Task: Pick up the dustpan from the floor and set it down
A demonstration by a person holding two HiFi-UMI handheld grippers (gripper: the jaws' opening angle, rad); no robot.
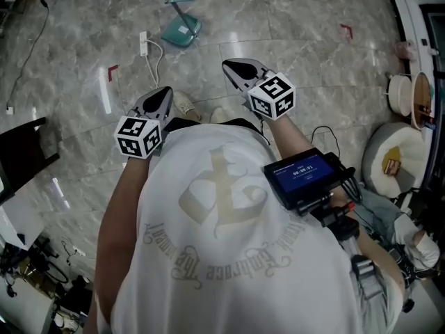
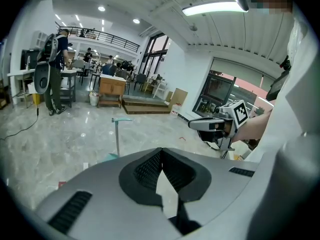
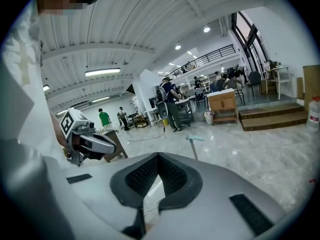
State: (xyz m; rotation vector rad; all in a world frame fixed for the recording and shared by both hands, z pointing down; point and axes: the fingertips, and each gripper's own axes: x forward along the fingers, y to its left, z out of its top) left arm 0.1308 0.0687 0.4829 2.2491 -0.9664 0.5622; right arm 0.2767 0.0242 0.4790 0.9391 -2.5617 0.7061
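Looking down past a white T-shirt [image 1: 229, 256] onto a grey marble floor [image 1: 299, 19]; holding out two grippers side by side above it, left gripper [image 1: 168, 90] and right gripper [image 1: 227, 64], both with jaws closed tip to tip and gripping nothing; facing one teal dustpan [image 1: 182, 28] resting on the floor well ahead of both, touched by neither, long axis vertical, handle pointing straight up to a short crossbar grip, pan at the bottom; passing one white power strip [image 1: 143, 44] near the dustpan, then two small red tape marks [image 1: 111, 72] well apart on the marble
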